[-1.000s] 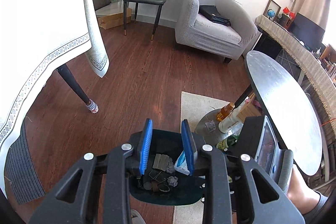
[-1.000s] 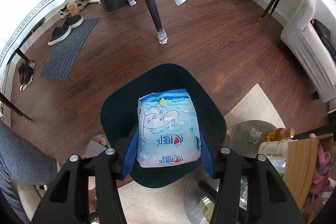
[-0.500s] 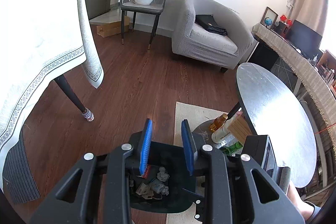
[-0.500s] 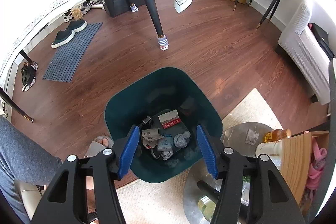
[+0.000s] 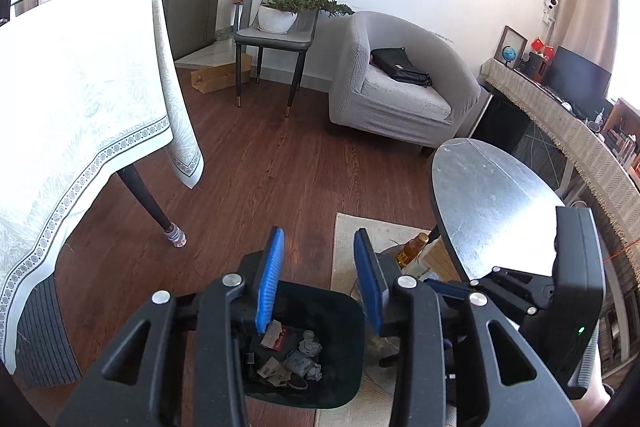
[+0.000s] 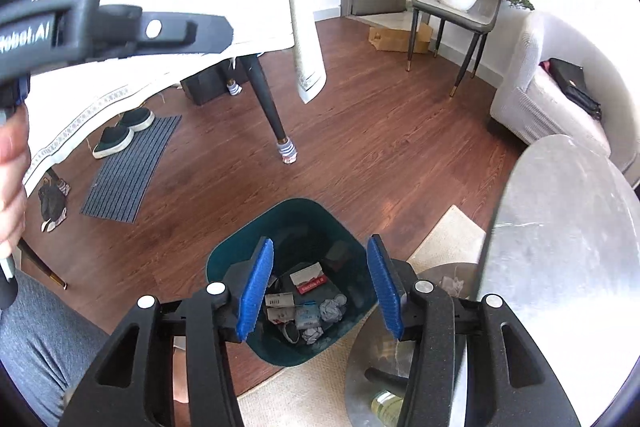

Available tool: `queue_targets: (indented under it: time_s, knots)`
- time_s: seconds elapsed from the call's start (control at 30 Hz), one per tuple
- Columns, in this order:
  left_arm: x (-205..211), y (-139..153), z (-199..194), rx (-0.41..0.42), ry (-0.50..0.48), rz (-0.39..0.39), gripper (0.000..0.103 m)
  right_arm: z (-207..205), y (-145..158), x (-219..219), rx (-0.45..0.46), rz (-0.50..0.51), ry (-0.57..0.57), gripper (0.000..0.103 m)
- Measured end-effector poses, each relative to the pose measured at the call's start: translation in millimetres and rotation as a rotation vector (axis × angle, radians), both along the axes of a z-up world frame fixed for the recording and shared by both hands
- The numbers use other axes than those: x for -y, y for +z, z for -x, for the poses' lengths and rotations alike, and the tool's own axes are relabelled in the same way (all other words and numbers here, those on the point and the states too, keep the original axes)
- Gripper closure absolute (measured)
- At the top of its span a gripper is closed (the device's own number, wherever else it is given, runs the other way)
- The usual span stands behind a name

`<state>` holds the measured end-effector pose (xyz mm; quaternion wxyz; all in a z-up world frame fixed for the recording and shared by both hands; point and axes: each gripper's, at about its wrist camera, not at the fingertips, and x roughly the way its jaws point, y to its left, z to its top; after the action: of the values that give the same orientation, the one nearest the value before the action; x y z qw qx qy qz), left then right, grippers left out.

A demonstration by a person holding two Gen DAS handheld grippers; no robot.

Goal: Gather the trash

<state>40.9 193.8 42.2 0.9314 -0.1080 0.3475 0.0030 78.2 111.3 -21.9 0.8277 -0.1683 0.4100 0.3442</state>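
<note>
A dark teal trash bin (image 5: 348, 311) (image 6: 308, 207) stands on the wood floor below both grippers. It holds trash (image 5: 292, 351) (image 6: 308, 307): crumpled paper, a red-and-white box and small packets. My left gripper (image 5: 319, 235) hangs above the bin's far rim, its jaws opening with nothing between the blue pads. My right gripper (image 6: 321, 241) is higher over the bin, its jaws closing a little on empty air. A hand (image 6: 12, 163) carries the left gripper's black body at the upper left of the right wrist view.
A round grey table (image 5: 492, 203) (image 6: 560, 227) stands right of the bin, with bottles (image 5: 412, 251) on a low shelf under it. A beige rug (image 5: 352, 227) lies beneath. A cloth-covered table (image 5: 80, 107) with a dark leg (image 6: 272, 115) is left; an armchair (image 5: 400, 95) behind.
The blue-and-white pack left the right gripper and dropped into the bin. Both grippers rose away from the bin. The left jaws widened.
</note>
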Motion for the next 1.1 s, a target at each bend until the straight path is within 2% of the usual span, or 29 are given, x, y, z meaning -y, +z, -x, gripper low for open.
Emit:
queue_targets:
  time_s: [0.1,0.17,0.2,0.27,0.3,0.4,0.47,0.57,0.67,0.73,0.87,1.1]
  knots:
    - [12,1,7,0.015,-0.017,-0.025,0.048,1,15,24,0.04,-0.025,-0.072,0.054]
    - [20,3,11,0.029,-0.015,-0.053,0.037,1,24,42,0.066,-0.043,-0.128,0.054]
    - [25,3,14,0.037,-0.015,-0.066,0.036,2,28,51,0.08,-0.051,-0.156,0.054]
    - [33,4,21,0.057,-0.011,-0.094,0.025,7,37,72,0.113,-0.064,-0.212,0.054]
    - [36,5,25,0.067,-0.005,-0.109,0.023,9,39,82,0.123,-0.069,-0.237,0.053]
    - [42,2,37,0.073,0.011,-0.134,0.017,17,45,116,0.144,-0.078,-0.309,0.043]
    - [44,-2,45,0.069,0.031,-0.129,0.012,22,46,138,0.154,-0.07,-0.345,0.04]
    - [45,-7,55,0.062,0.048,-0.118,0.011,34,46,165,0.175,-0.053,-0.396,0.032]
    - [51,-11,65,0.051,0.066,-0.147,0.009,49,44,193,0.201,-0.047,-0.453,0.026]
    - [53,-12,70,0.052,0.064,-0.175,0.009,58,43,208,0.221,-0.046,-0.49,0.016]
    - [56,-12,81,0.057,0.061,-0.198,0.009,71,39,233,0.213,-0.085,-0.551,0.012]
    - [63,-19,86,0.047,0.061,-0.228,0.008,79,35,247,0.214,-0.091,-0.568,0.01]
